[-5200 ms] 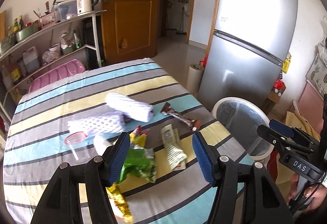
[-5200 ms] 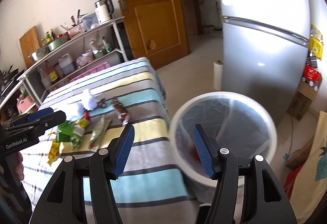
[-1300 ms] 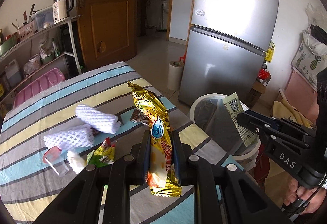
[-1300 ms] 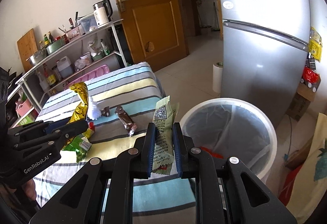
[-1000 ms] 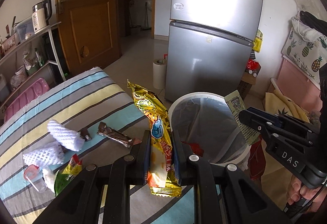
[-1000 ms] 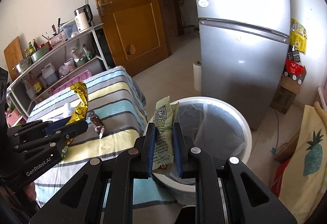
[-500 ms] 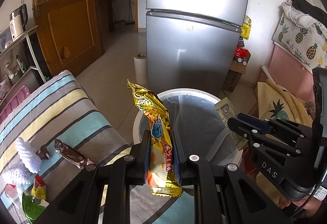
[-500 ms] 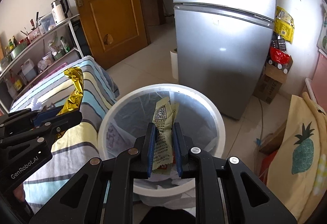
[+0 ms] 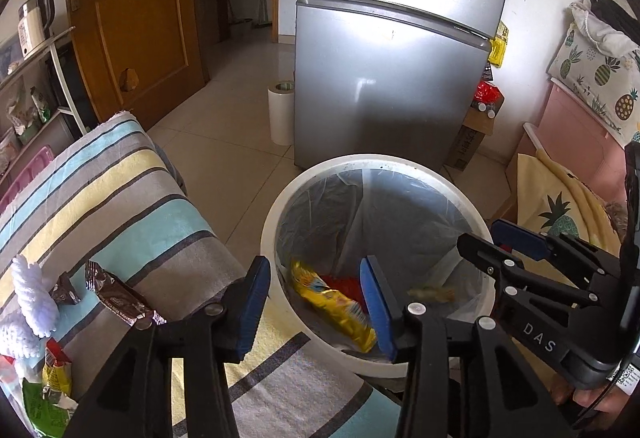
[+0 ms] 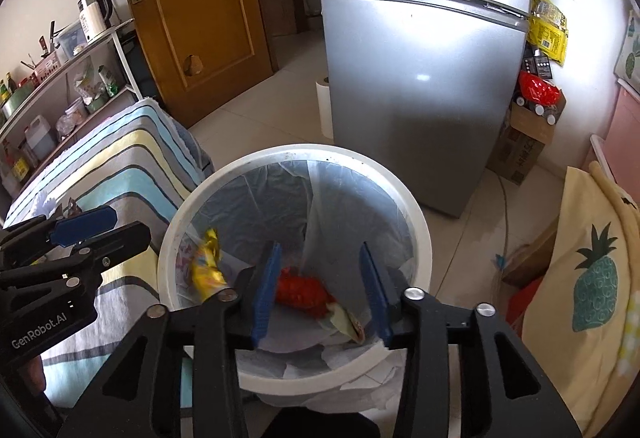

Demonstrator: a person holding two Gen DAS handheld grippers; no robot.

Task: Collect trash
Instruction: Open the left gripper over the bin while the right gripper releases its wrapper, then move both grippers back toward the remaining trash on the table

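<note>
Both grippers hang over the white trash bin [image 9: 360,163] lined with a clear bag. My left gripper [image 9: 314,304] has its jaws opening; the yellow snack wrapper [image 9: 334,304] is loose below them, inside the bin. My right gripper [image 10: 320,290] is opening too, and the pale green wrapper [image 10: 347,323] lies free in the bin [image 10: 296,152] beside a red packet [image 10: 300,290]. Neither gripper's pads touch anything. On the striped table [image 9: 120,198] lie a brown bar [image 9: 120,298], white foam nets [image 9: 34,290] and a green wrapper [image 9: 44,398].
A silver fridge [image 9: 392,78] stands right behind the bin, with a paper roll [image 9: 281,112] on the floor beside it. A yellow pineapple cloth [image 10: 592,278] is at the right. A shelf unit [image 10: 80,78] and a wooden door [image 10: 192,10] are at the left.
Both grippers swung from the table to above the bin and sank a little. Both jaws went from shut to open, and the yellow and green wrappers dropped into the bin.
</note>
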